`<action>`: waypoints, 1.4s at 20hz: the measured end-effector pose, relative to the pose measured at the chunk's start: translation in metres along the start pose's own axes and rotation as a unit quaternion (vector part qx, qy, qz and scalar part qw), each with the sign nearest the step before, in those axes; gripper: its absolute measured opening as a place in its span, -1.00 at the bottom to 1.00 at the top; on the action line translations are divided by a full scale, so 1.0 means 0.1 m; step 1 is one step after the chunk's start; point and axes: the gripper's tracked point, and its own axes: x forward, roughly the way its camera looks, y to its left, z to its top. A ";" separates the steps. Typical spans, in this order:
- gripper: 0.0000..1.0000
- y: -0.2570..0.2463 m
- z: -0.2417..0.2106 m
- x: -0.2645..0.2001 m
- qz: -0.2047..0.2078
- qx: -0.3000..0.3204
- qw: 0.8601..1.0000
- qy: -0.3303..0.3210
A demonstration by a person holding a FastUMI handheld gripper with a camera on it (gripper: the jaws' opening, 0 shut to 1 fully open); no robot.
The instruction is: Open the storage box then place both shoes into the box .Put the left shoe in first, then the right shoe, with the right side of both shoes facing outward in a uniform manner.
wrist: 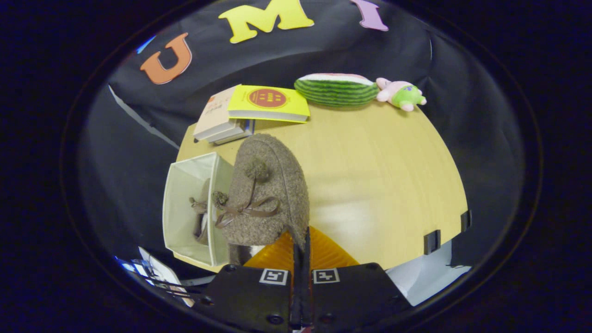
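Observation:
My gripper [300, 240] is shut on a brown woolly shoe [268, 189] with a pompom and a ribbon bow, pinching the edge of its opening between both fingers. The shoe hangs above the wooden table [379, 185], beside the right wall of the white storage box [185, 208]. The box stands open at the table's near left corner. Inside it lies a second brown shoe [201, 212], partly hidden by the box wall and by the held shoe.
A stack of books [249, 113] with a yellow one on top lies at the far side of the table. A watermelon-slice toy [336, 89] and a pink-and-green plush [401, 94] sit along the far edge. Black clips [432, 241] hold the table's near right edge.

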 end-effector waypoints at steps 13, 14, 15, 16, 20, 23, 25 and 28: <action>-0.87 1.52 -0.03 0.26 0.019 0.003 0.999 -0.036; -0.87 1.58 -0.04 0.31 0.018 0.005 0.999 -0.042; -0.87 1.64 -0.05 0.36 0.017 0.011 0.999 -0.045; -0.87 1.70 -0.06 0.42 0.018 0.014 0.999 -0.047; -0.87 1.83 -0.13 0.64 0.016 0.034 0.998 -0.047; -0.87 1.83 -0.12 0.76 0.004 0.036 0.997 -0.063; -0.87 1.83 -0.11 0.81 0.001 0.034 0.997 -0.074; -0.83 1.77 -0.05 0.81 -0.006 0.038 0.994 -0.105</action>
